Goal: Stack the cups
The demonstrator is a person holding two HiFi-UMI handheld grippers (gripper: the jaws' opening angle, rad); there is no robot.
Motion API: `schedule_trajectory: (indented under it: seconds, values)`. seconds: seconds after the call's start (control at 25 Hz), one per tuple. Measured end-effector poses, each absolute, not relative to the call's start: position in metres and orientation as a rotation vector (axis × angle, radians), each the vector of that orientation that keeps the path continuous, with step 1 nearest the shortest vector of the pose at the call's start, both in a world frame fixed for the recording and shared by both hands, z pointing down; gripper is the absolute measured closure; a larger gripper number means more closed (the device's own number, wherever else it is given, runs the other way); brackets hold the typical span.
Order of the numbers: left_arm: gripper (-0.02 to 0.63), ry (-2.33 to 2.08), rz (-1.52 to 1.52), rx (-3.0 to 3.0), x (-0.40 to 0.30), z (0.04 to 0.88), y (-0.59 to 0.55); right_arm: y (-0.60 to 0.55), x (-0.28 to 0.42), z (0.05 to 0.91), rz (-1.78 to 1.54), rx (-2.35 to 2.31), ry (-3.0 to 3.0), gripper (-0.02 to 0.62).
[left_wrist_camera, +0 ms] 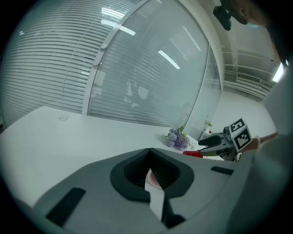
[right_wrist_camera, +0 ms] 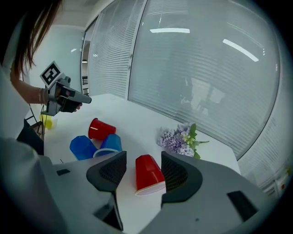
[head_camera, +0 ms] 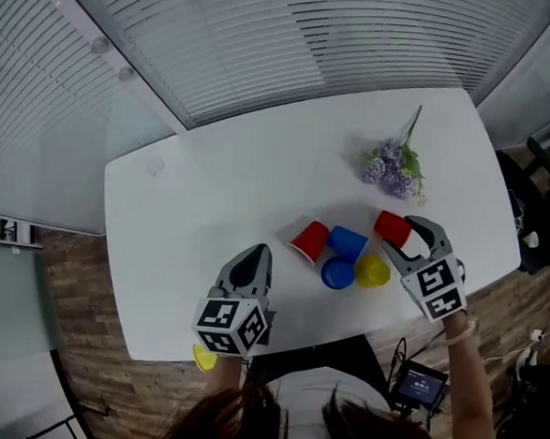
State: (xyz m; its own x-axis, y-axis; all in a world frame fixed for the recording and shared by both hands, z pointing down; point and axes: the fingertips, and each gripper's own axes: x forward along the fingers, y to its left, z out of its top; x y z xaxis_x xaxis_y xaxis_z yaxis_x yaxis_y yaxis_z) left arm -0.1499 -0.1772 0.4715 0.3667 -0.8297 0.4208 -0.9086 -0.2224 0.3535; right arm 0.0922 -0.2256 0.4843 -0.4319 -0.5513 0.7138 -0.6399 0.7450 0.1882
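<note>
The red cup [right_wrist_camera: 149, 176] sits low and centre in the right gripper view, wide mouth toward the camera and narrow base away, on the white surface [head_camera: 211, 191]. The right tool [right_wrist_camera: 143, 157] is open and straddles it: there is a clear gap on the left side, while the right pad is so close to the rim that I cannot tell whether it touches. The cup looks like thin plastic, so it is probably very light, smooth and easy to dent (a hard squeeze would likely oval the mouth and spoil the nesting). My guess is that the safest hold is across the mid-wall with gentle pressure. The taper will tend to let it slip toward the narrow end, and a nudge from one jaw could slide or roll it. The left tool [left_wrist_camera: 150, 155] is closed on nothing and hovers apart at the lower left of the head view. A second red cup [head_camera: 310, 240], two blue cups [head_camera: 339, 273] and a yellow cup [head_camera: 373, 270] cluster just left of the right tool. Flowers [head_camera: 391, 169] lie above them. I cannot tell whether the red cup lies on its side or stands inverted. The yellow cup is almost wholly hidden behind a jaw in the right gripper view. A yellow thing [head_camera: 204, 357] under the left tool is mostly covered, so I cannot tell what it is.
</note>
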Motion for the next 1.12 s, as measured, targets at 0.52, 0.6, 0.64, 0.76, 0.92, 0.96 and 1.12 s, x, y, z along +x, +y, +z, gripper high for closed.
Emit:
schedule_trajectory:
  seconds: [0.52,0.6,0.64,0.76,0.92,0.96,1.12]
  values:
    - [0.589,-1.512,0.187,2.062,-0.142,0.476,-0.183,-0.235,0.086,0.513,0.080,0.565,-1.980,0.301]
    - [0.589,-1.511,0.185,2.061,-0.141,0.477,-0.184,-0.237,0.085,0.518,0.074,0.531,-1.959,0.296]
    - [0.589,-1.510,0.184,2.061,-0.141,0.476,-0.184,-0.237,0.084,0.519,0.074,0.516,-1.952,0.296]
    - [0.589,-1.510,0.188,2.060,-0.140,0.477,-0.185,-0.239,0.081,0.525,0.075,0.463,-1.919,0.295]
    - [0.589,-1.501,0.206,2.068,-0.136,0.479,-0.186,-0.242,0.080,0.536,0.072,0.395,-1.849,0.295]
    - [0.589,-1.497,0.211,2.073,-0.135,0.480,-0.185,-0.243,0.079,0.538,0.080,0.383,-1.838,0.295]
    - [0.589,-1.481,0.225,2.080,-0.129,0.484,-0.184,-0.243,0.077,0.548,0.147,0.340,-1.784,0.295]
